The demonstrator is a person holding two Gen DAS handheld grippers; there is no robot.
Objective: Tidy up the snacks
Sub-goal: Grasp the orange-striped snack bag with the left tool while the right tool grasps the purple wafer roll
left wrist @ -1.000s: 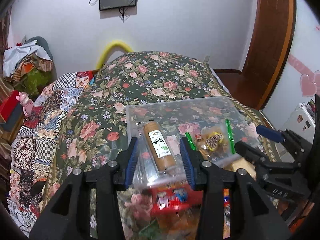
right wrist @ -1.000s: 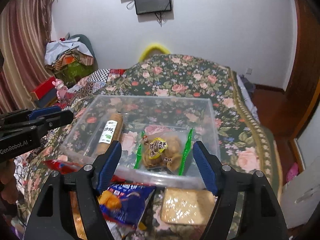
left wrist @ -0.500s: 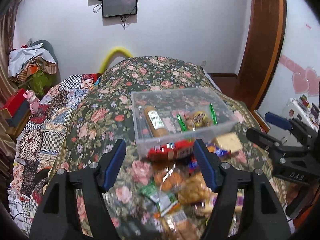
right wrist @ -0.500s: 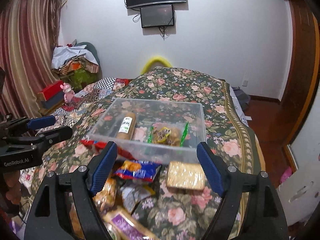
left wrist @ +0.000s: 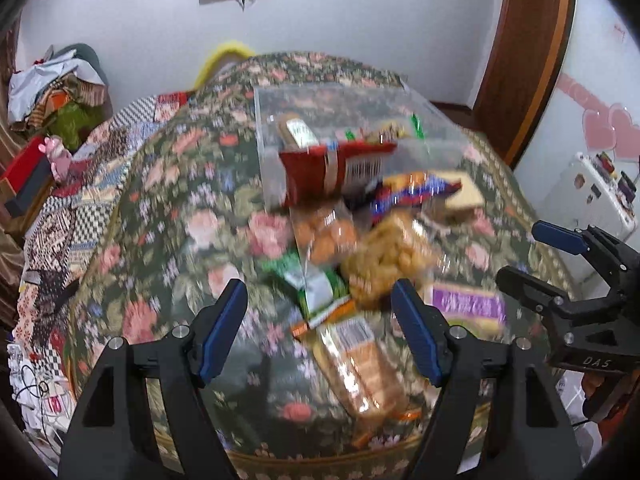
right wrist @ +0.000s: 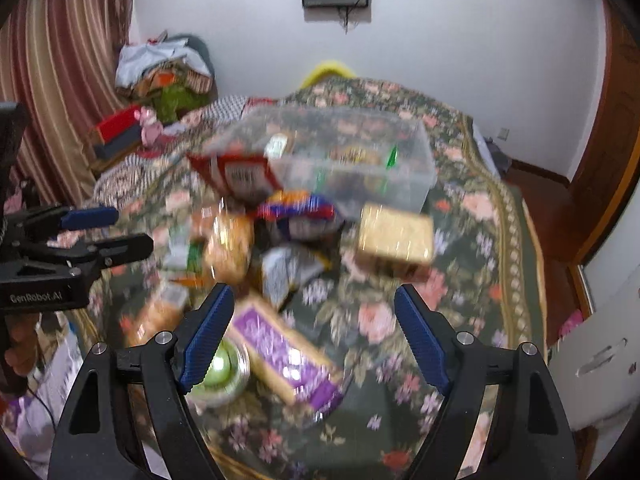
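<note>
Both frames are smearing with motion blur, so small labels aren't reading.

Left gripper is hovering over the near-left part of the snack pile, jaws standing spread wide, gripping nothing. Under it: a long cracker pack lying on the floral cloth, a green packet just beyond, then a clear bun bag and a puff bag side by side.

Farther out, the red bag is leaning against the near wall of the clear bin. The bin is sitting at the far middle of the cloth, holding a brown bottle on its left and a green-edged pouch on its right. A blue-orange bag is lying just near the bin, a tan cracker block to its right.

Right gripper is hanging over the near-right side, jaws also spread wide and holding nothing. A purple box is lying between its fingers on the cloth, a green round tin just left of the box, partly behind the left finger. A silver packet is sitting beyond the box.

All loose snacks are lying outside the bin, near side.
</note>
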